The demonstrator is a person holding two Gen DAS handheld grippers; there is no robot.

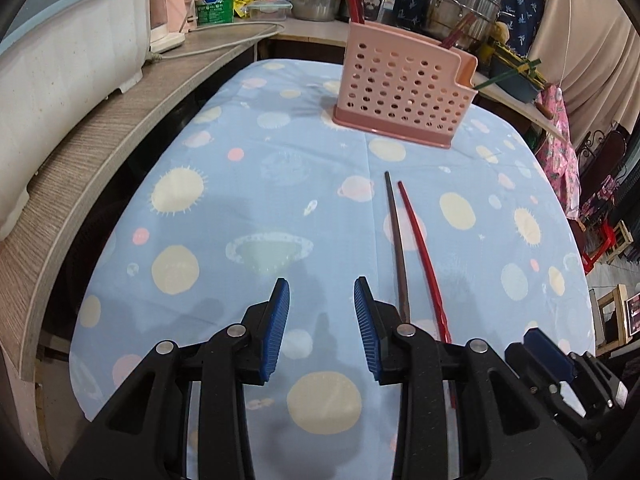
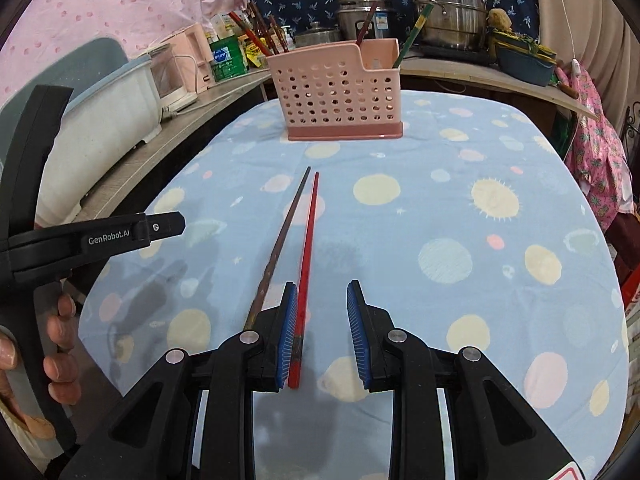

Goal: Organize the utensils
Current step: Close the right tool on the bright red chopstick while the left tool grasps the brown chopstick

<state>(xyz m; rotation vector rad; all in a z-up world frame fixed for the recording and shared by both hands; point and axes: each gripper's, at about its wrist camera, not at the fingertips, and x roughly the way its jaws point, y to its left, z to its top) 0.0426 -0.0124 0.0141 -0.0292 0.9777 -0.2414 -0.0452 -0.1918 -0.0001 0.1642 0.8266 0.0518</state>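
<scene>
A brown chopstick (image 1: 397, 240) and a red chopstick (image 1: 420, 248) lie side by side on the blue planet-print tablecloth (image 1: 240, 220). A pink perforated utensil holder (image 1: 404, 88) stands at the far end with several chopsticks in it. My left gripper (image 1: 322, 300) is open and empty, just left of the brown chopstick. In the right wrist view my right gripper (image 2: 322, 304) is open; the red chopstick (image 2: 308, 248) lies between its jaws against the left pad, and the brown chopstick (image 2: 280, 240) lies just outside it. The holder (image 2: 340, 92) is straight ahead.
A white tub (image 1: 68, 52) sits on a wooden shelf (image 1: 100, 140) along the left. Steel pots (image 1: 464, 0), bottles and boxes crowd the counter behind the table. Pink cloth (image 2: 600, 148) hangs at the right edge. The left gripper's body (image 2: 92, 236) shows at the right view's left.
</scene>
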